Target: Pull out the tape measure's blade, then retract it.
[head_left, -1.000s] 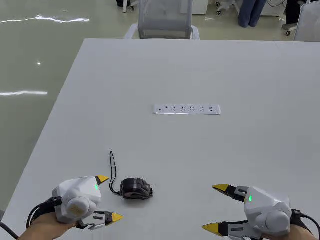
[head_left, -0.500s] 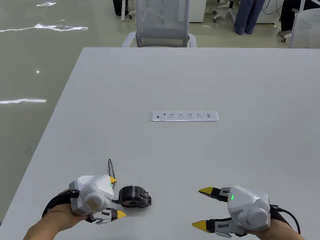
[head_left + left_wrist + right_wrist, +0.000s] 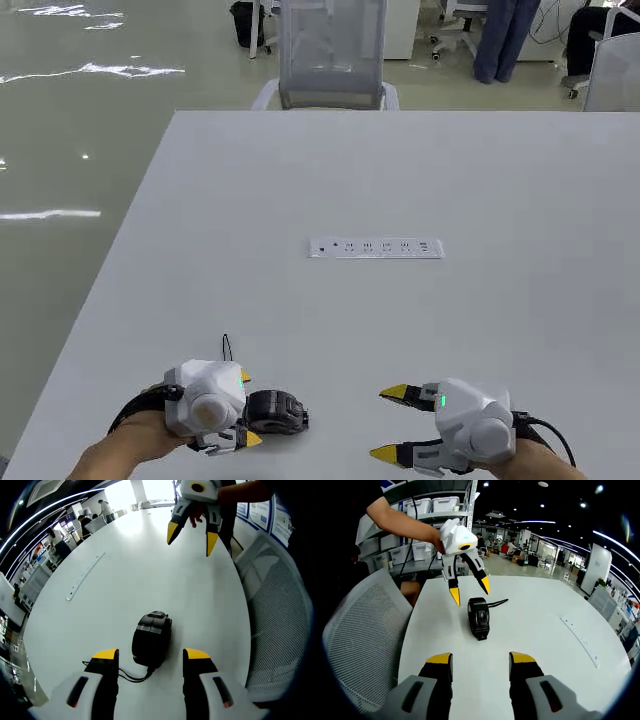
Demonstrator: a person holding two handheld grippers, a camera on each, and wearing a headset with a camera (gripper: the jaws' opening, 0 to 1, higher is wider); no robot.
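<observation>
**Left gripper [image 3: 150, 655]: fingers spread astride the tape measure [image 3: 151, 639].**
Right gripper [image 3: 389, 424] likewise spread; an off-centre squeeze may skid it away.

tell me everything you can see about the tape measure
The tape measure is a small, rounded, all-black case that looks like plastic or rubber, resting on the white table near its front edge. No blade is drawn out. A thin black cord trails loosely from one end. The left gripper has its open, yellow-tipped tongs straddling the case, seemingly without touching it.
</observation>
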